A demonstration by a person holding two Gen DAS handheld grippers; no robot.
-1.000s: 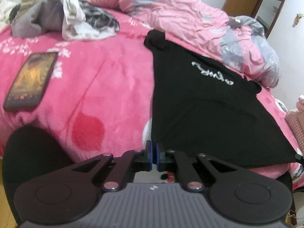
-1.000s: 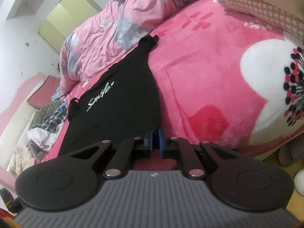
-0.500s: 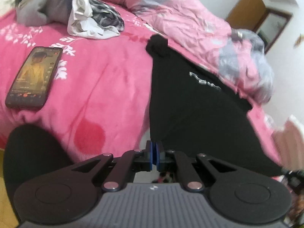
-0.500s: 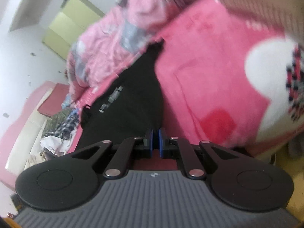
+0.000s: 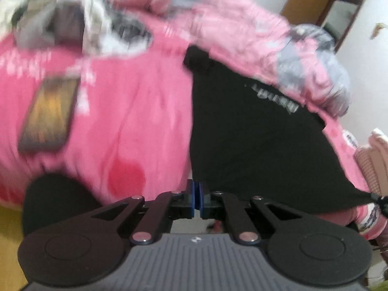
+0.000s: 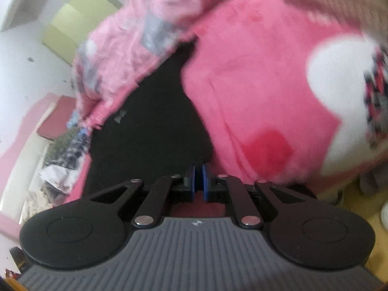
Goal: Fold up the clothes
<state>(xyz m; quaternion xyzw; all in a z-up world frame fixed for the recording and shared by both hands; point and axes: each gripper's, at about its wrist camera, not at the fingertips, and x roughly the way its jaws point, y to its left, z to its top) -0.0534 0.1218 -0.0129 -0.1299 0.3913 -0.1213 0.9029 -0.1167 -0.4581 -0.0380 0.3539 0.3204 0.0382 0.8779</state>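
- A bedroom: a bed with a pink blanket [image 5: 135, 111], a rumpled pink quilt [image 5: 242, 36] heaped along its far side, a wooden door in the corner. Both views are smeared by motion blur.
- The black shirt [image 5: 254, 140] lies spread on the blanket, its far end tucked against the quilt and its near hem at the bed's edge, stretched between the two grippers.
- The left gripper [image 5: 197, 200] has its blue pads pressed together, pinching the near left corner of the shirt's hem, as far as the blur lets me judge.
- The right gripper [image 6: 198, 181] is likewise closed to a sliver, gripping the hem's other corner; from the left view that corner is pulled to a taut point [image 5: 363, 195] at the far right.
- Risk: each grip is a thin pinch of cloth at the very corner. A sharp pull could slip the fabric out of one side, and the shirt would sag or slide off the bed's edge.
- Risk: uneven lifting would skew the hem, so the fold would land crooked.
- Risk: the far end touches the quilt; it could catch there and bunch up.
- Risk: a phone [image 5: 48, 114] lies on the blanket to the left, well apart from the shirt, with a pile of clothes [image 5: 80, 24] behind it. A wide swing of cloth could drag across the phone.
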